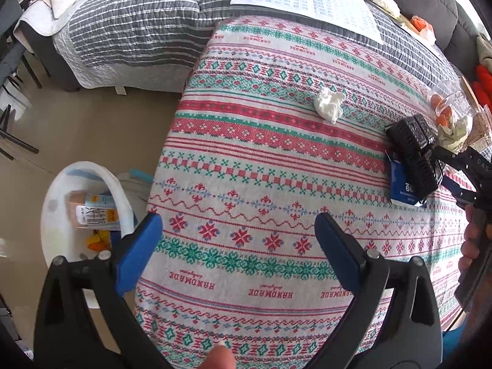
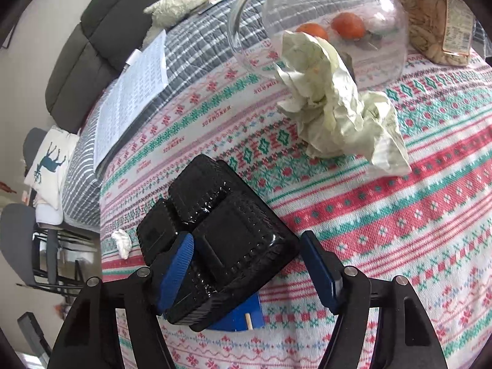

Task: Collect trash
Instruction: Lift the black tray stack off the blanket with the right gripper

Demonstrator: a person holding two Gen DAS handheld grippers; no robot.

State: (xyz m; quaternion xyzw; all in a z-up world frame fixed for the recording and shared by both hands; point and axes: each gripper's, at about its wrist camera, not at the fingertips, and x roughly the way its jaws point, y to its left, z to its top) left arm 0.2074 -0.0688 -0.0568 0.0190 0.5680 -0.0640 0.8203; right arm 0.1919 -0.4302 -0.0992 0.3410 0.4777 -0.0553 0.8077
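Both grippers gape: left gripper [image 1: 238,247] empty, right gripper [image 2: 246,269] straddling the black tray [image 2: 215,240], ungripped. Advise squeezing squarely across the tray's lower edge before lifting.

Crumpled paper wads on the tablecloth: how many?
2. A small white wad lies alone mid-cloth, far from the bin. A larger pale green wad sits against the glass bowl, beyond the black tray. More may hide behind the tray.

Your left gripper [image 1: 238,240] hangs open over the patterned cloth [image 1: 276,160], nothing between its jaws. Bin [image 1: 58,196] down on the left floor, a carton [image 1: 92,212] inside. White tissue [image 1: 329,104] lies far ahead. At right, your other gripper [image 1: 442,166] is at the black tray [image 1: 412,150].
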